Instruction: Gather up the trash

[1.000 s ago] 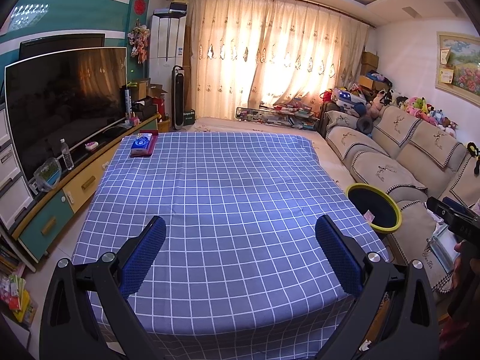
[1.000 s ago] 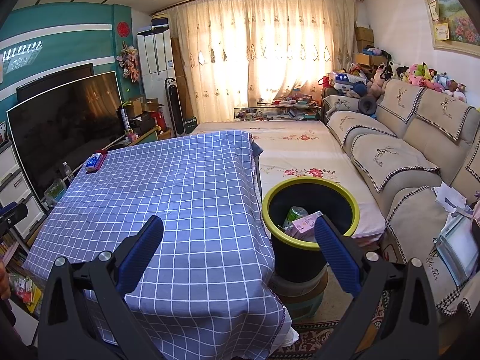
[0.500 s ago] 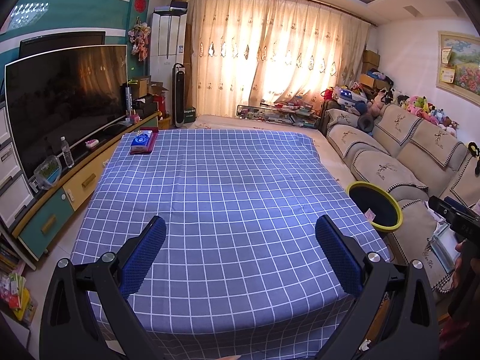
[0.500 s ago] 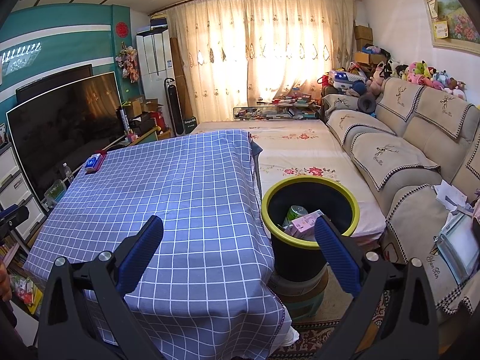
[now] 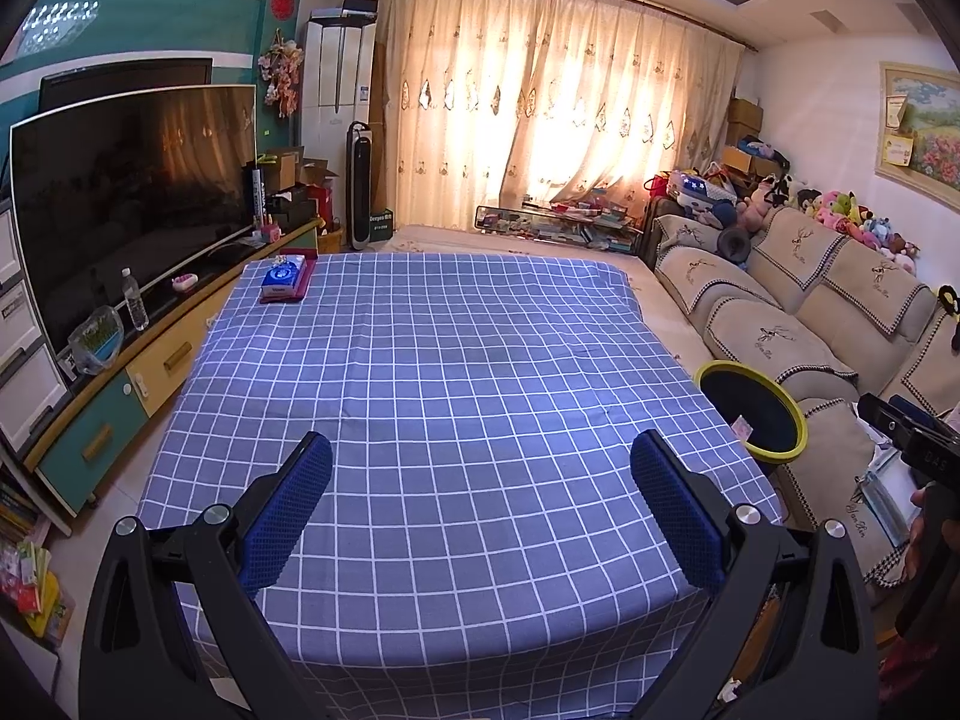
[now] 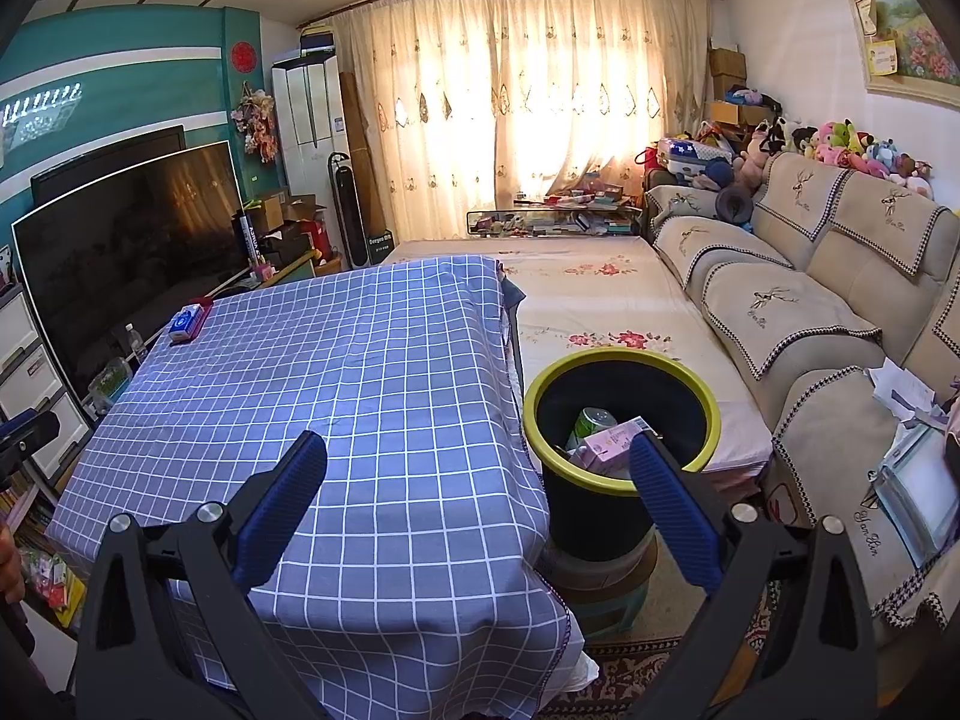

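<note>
The trash bin (image 6: 621,438), a dark tub with a yellow-green rim, stands on a low stool just beyond our right gripper (image 6: 477,495), partly behind its right finger (image 6: 669,495); inside we see a green can (image 6: 594,420) and a pink carton (image 6: 612,441). The bin sits just beside the right edge of the table, whose blue checked cloth (image 6: 360,396) hangs over that edge and over the near one. Beyond the bin lie a flowered mat (image 6: 600,300) and, further to the right, a beige sofa (image 6: 840,300). Our right gripper stands wide open and empty, above the table's near right corner. Our left gripper (image 5: 480,498), likewise spread wide and holding nothing, hovers over the near edge of the cloth, and the checked surface ahead of it lies bare up to the far left corner, where a blue tissue pack (image 5: 285,279) rests on a red tray. From this view the bin appears ahead and to the right, past the table's edge.
</note>
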{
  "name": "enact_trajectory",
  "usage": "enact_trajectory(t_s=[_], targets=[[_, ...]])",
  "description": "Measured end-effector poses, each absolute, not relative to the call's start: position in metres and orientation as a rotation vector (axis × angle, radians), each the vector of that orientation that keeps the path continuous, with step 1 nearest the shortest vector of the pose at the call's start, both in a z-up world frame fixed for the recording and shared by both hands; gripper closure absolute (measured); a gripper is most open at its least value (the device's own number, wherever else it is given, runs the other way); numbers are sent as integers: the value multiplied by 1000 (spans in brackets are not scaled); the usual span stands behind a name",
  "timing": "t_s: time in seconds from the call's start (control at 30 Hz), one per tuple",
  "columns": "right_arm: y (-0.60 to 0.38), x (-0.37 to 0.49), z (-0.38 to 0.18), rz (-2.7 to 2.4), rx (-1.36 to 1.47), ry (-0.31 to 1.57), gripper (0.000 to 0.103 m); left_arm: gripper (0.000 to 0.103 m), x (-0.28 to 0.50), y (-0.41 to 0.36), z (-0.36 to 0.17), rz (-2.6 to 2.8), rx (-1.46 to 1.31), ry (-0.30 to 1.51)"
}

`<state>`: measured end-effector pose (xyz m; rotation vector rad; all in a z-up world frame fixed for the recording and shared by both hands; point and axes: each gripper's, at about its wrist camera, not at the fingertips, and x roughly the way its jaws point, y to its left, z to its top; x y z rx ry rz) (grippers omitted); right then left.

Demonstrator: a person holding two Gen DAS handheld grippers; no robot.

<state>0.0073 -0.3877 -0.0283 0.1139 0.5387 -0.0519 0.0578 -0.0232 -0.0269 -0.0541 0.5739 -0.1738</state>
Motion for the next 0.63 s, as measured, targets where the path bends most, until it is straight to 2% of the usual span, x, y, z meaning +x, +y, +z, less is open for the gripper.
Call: enact_trajectory(t_s=[0.37,0.63], targets=[[-376,25,-32,-17,94,549,7,5,84,-20,-34,-204,-76,602],[-343,112,-33,72,59,586,7,5,182,10,-59,-58,-25,678]])
